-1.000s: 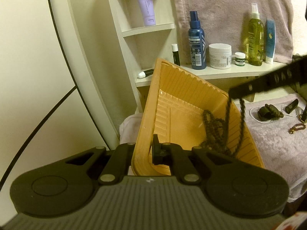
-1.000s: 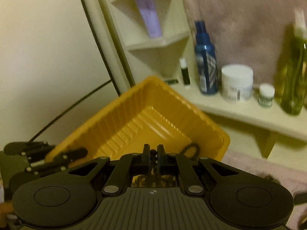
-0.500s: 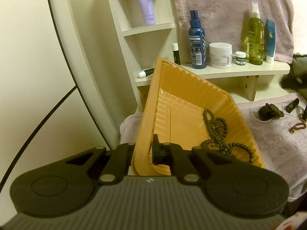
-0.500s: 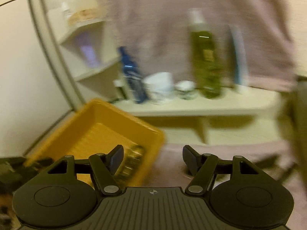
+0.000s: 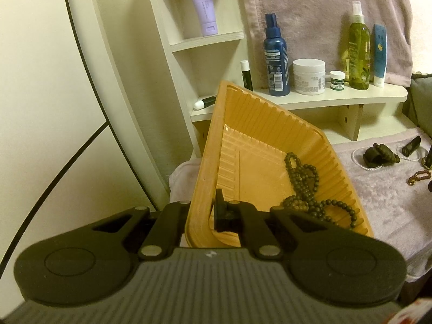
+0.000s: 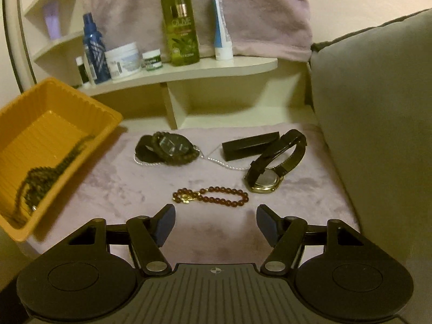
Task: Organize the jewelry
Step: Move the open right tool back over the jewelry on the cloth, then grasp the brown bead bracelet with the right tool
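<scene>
My left gripper [image 5: 208,210] is shut on the near rim of the orange tray [image 5: 210,140] and holds it tilted. A dark bead necklace [image 5: 305,186] lies inside the tray. In the right wrist view the tray [image 6: 81,100] is at the left with the necklace [image 6: 48,172] in it. My right gripper [image 6: 216,224] hovers over the lilac cloth, its jaws wide but closing, with nothing between them. Just beyond its tips lies a red bead bracelet [image 6: 213,195]. Farther off are a gold-cased watch [image 6: 272,167], a black watch [image 6: 170,148], a pearl chain [image 6: 224,163] and a black box [image 6: 248,144].
A white shelf [image 6: 216,67] behind the cloth carries a blue spray bottle [image 6: 93,48], a white jar [image 6: 122,59], a green bottle [image 6: 179,27] and a tube [image 6: 221,27]. A grey cushion [image 6: 372,108] walls the right side. A round mirror edge [image 5: 89,81] stands at the left.
The right gripper released the dark necklace into the tray, opened, and swung right and down over the cloth with the jewellery. The left gripper and tray stayed still.
</scene>
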Demonstrator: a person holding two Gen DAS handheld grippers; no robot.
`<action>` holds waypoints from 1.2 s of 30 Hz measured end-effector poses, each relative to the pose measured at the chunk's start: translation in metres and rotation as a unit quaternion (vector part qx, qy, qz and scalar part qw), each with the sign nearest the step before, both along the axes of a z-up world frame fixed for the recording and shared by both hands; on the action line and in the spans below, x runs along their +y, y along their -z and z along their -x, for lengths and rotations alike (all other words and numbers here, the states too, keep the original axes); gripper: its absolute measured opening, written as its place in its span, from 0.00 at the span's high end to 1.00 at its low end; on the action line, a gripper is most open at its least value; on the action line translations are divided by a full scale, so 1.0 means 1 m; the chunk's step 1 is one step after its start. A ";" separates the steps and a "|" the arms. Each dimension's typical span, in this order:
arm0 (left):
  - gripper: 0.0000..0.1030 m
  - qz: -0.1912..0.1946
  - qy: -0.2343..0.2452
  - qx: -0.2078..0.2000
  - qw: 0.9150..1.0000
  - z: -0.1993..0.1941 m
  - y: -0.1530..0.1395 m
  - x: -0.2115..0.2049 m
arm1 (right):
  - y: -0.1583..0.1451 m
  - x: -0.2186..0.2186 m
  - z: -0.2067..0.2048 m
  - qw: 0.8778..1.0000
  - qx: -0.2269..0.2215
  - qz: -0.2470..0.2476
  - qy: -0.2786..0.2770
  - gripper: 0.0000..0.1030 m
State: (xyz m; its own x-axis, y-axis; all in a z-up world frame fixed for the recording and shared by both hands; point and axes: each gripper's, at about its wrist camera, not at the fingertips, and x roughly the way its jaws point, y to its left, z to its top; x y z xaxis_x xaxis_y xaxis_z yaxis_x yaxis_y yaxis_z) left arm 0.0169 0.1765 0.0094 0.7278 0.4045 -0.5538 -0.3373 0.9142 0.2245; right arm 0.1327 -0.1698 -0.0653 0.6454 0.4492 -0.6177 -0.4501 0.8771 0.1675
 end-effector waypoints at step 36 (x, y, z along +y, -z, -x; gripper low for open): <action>0.96 -0.004 0.002 0.001 1.000 0.000 -0.002 -0.003 | -0.011 0.030 -0.010 0.983 -0.092 0.113 -0.116 0.99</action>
State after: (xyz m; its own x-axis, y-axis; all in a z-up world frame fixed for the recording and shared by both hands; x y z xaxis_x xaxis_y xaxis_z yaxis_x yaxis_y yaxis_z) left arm 0.0170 0.1731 0.0115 0.7279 0.4061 -0.5525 -0.3330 0.9137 0.2329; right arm 0.1425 -0.1393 -0.0547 0.6519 0.4623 -0.6011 -0.6464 0.7533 -0.1216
